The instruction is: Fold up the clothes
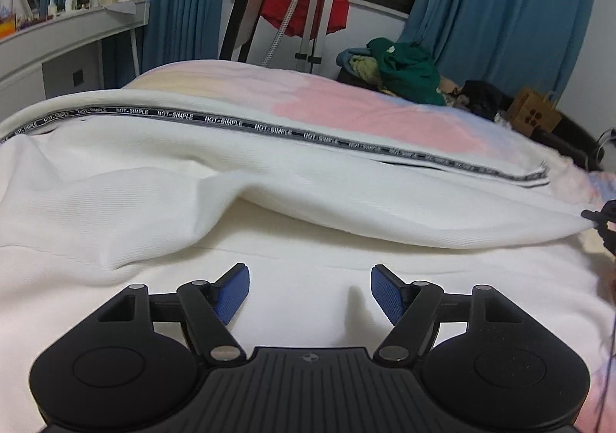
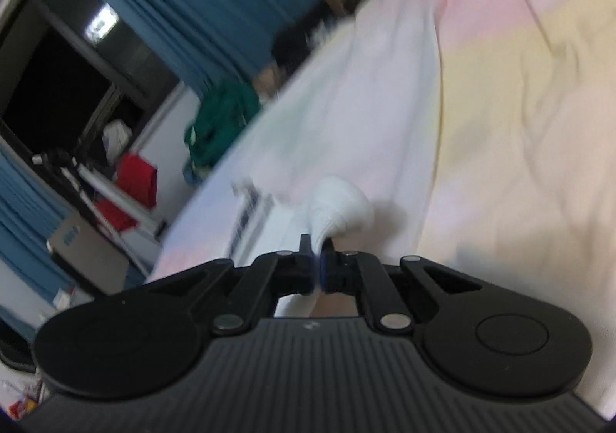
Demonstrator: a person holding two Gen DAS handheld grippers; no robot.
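A white ribbed-knit garment (image 1: pixel 238 198) lies spread across the bed, rumpled, one layer lifted in a long soft fold over the flat layer beneath. A dark woven trim tape (image 1: pixel 246 127) printed "NOT-SIMPLE" in white runs along its far edge. In the right wrist view, a bunched white corner of the garment (image 2: pixel 338 208) stands up, pinched; the cloth around it is blurred.

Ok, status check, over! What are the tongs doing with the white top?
Left tongs open, above white top. Right tongs shut on a bunch of it. Nothing in the way.
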